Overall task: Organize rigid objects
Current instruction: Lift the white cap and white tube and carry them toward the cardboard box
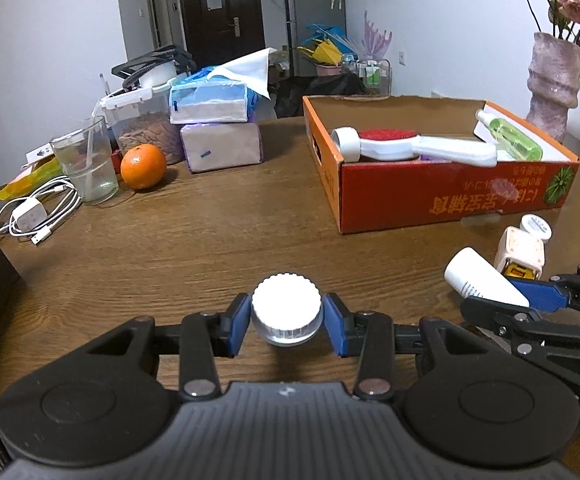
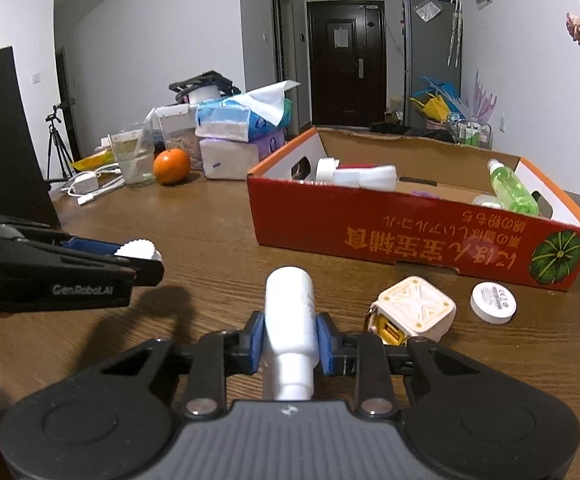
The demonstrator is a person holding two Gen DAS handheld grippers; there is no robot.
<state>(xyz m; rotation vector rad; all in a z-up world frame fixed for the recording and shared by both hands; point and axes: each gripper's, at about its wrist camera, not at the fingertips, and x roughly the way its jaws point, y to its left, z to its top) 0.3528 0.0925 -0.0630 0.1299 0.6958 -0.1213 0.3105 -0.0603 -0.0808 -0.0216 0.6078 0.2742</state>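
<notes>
left gripper [image 1: 286,322] has its jaws clamped on a white-capped jar [image 1: 286,308], squarely between them. right gripper [image 2: 290,338] jaws grip the white bottle [image 2: 290,320], its body poking forward over the surface [image 2: 217,216].

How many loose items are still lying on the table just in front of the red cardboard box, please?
2: a cream square tape measure and, to its right, a white round disc, both beside the red cardboard box front wall. Others may be hidden behind the grippers.
</notes>
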